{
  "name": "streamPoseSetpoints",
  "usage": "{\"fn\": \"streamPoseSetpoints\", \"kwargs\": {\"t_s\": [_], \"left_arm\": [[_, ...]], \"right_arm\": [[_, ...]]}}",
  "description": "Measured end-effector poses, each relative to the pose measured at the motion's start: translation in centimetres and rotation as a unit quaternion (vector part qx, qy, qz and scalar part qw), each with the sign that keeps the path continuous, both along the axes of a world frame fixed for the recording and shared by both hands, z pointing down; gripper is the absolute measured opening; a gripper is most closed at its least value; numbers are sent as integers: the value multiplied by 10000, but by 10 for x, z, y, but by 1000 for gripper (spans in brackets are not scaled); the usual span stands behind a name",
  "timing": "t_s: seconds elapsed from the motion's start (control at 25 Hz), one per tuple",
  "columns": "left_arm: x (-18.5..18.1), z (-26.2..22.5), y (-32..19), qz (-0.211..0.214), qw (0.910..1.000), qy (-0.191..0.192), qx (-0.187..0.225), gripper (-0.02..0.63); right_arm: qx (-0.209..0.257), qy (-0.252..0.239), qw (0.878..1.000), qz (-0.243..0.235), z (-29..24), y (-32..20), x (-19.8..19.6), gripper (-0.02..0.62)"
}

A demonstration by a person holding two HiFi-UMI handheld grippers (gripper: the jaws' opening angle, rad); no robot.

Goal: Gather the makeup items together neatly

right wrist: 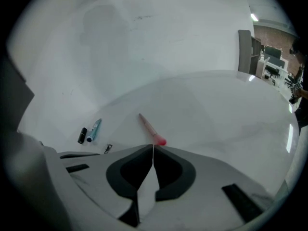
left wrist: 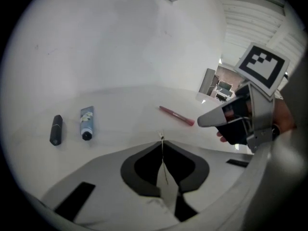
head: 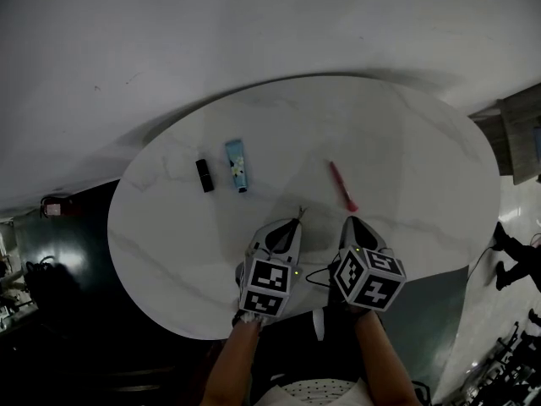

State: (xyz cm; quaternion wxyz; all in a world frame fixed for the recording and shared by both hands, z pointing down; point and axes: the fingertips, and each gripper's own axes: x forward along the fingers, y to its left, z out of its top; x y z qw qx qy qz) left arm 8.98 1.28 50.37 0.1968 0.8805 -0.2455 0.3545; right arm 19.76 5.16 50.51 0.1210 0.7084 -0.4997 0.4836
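On the round white marble table [head: 406,142] lie a black lipstick [head: 204,174], a blue tube [head: 237,165] beside it, and a red stick with a pink tip [head: 342,186] further right. My left gripper [head: 296,222] is near the front of the table, shut on a thin metal tool [left wrist: 162,139] whose tip pokes out past the jaws. The lipstick [left wrist: 56,129] and tube [left wrist: 86,123] lie to its far left. My right gripper [head: 352,221] is shut with nothing in it, its tip just short of the stick's pink end [right wrist: 160,141].
A grey chair [head: 520,134] stands past the table's right edge. Dark floor with cables and a small red thing [head: 52,207] shows at the left. The table's front edge runs just under my hands.
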Motion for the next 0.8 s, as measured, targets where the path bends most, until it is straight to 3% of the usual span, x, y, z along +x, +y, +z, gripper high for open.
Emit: {"fn": "streamPoseSetpoints", "kwargs": {"t_s": [0.4,0.8], "left_arm": [[6,-27,-37,-550,9979,196,272,51],[7,-40,-82,-1376,9892,382,342,51]], "right_arm": [[161,-9,9997,-188,-13,-18,-7,-2],[168,2,9989,-445,-15,-44,-15,-2]]}}
